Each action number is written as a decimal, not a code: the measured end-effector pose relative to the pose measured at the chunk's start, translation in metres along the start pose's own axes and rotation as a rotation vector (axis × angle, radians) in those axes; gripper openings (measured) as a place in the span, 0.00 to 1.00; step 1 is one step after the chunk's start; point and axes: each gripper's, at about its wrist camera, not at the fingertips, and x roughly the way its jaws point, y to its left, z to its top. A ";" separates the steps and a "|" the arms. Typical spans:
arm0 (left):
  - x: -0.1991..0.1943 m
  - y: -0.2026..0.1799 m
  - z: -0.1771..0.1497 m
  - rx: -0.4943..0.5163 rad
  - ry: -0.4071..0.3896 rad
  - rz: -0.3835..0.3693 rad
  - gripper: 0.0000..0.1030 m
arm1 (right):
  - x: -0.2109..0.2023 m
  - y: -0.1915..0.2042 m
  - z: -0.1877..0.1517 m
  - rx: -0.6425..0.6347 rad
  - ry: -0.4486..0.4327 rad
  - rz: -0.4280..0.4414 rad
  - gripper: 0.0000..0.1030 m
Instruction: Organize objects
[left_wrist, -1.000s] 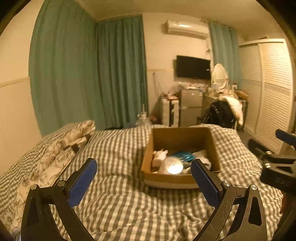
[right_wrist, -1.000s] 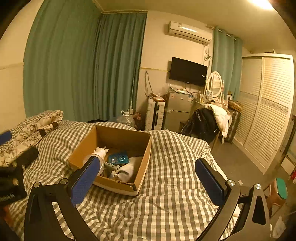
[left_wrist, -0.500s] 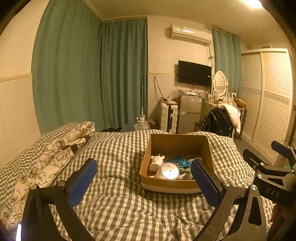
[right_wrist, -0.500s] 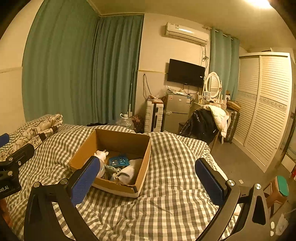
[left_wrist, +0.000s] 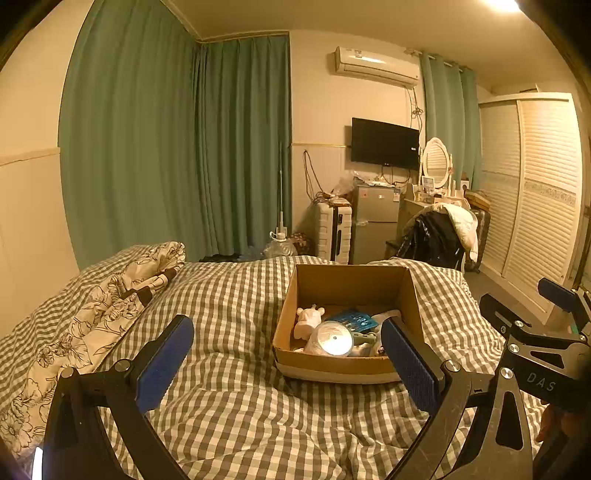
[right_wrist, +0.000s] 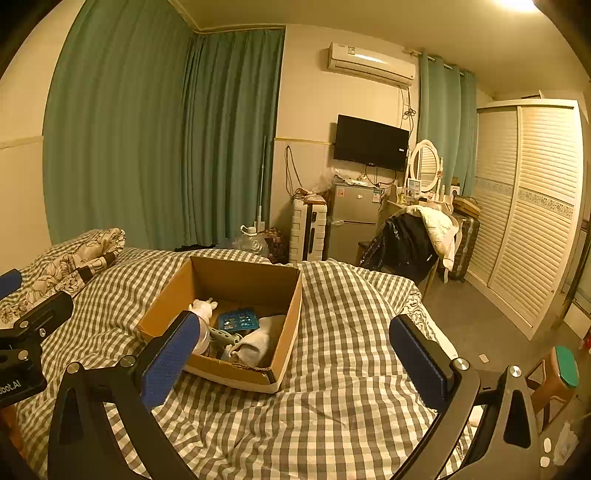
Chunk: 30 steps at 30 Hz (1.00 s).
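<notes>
An open cardboard box (left_wrist: 352, 284) sits on the checked bed cover; it also shows in the right wrist view (right_wrist: 236, 277). Inside lie a white animal figure (left_wrist: 308, 319), a shiny round lid (left_wrist: 332, 343), a teal blister pack (right_wrist: 238, 320) and a white cloth (right_wrist: 255, 341). My left gripper (left_wrist: 286, 363) is open and empty, held above the bed in front of the box. My right gripper (right_wrist: 291, 360) is open and empty, to the right of the box.
A floral pillow (left_wrist: 92, 314) lies on the left of the bed. Beyond the bed stand a suitcase (left_wrist: 334, 230), a small fridge (left_wrist: 375, 221), a chair with clothes (left_wrist: 439, 236) and a wardrobe (left_wrist: 535, 199). A stool (right_wrist: 557, 376) stands on the floor at right.
Both grippers have drawn back and lifted away from the box, so it looks smaller and lower. Both stay open and empty.
</notes>
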 end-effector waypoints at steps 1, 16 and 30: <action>0.000 0.000 0.000 0.002 -0.001 0.000 1.00 | 0.000 0.000 0.000 0.000 0.000 0.001 1.00; -0.001 -0.003 0.000 0.008 0.003 0.001 1.00 | 0.001 0.002 0.000 0.005 0.004 0.006 1.00; -0.001 -0.003 0.000 0.012 0.003 0.003 1.00 | 0.003 0.005 -0.004 0.003 0.009 0.010 1.00</action>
